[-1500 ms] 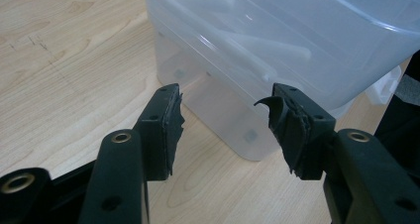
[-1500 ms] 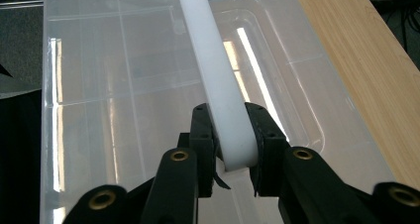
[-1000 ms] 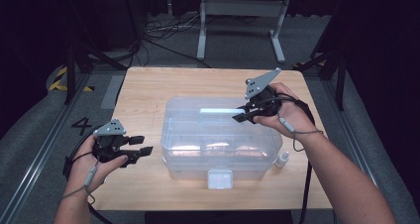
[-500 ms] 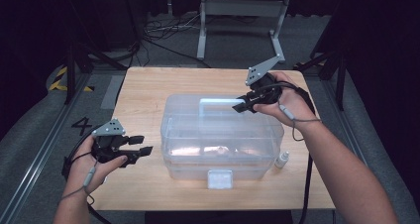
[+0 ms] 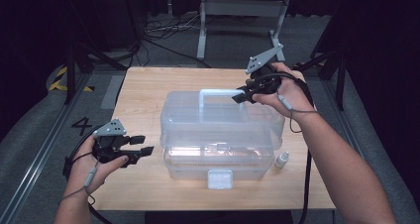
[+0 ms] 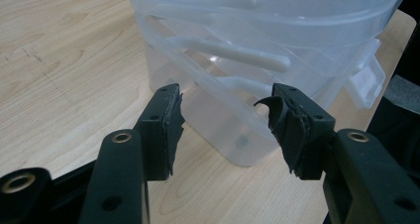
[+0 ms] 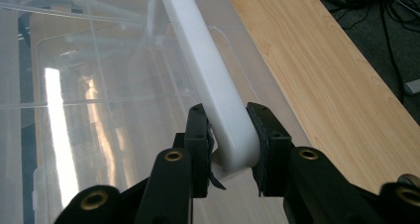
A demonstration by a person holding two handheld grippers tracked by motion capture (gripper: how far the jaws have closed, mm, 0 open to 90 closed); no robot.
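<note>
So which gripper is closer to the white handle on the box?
Right. The right gripper is clamped on the white handle; the left gripper hangs open beside the clear box, lower down.

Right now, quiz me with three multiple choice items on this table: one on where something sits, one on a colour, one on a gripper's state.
1. Where is the small dropper bottle?
A. on top of the box
B. on the table by the box's right end
C. in the left gripper

2. The handle is:
A. white
B. red
C. black

3. The right gripper is:
A. wide open
B. shut on the handle
C. resting on the table

Answers: B, it stands beside the clear box; A, it shows white; B, both jaws press it.
</note>
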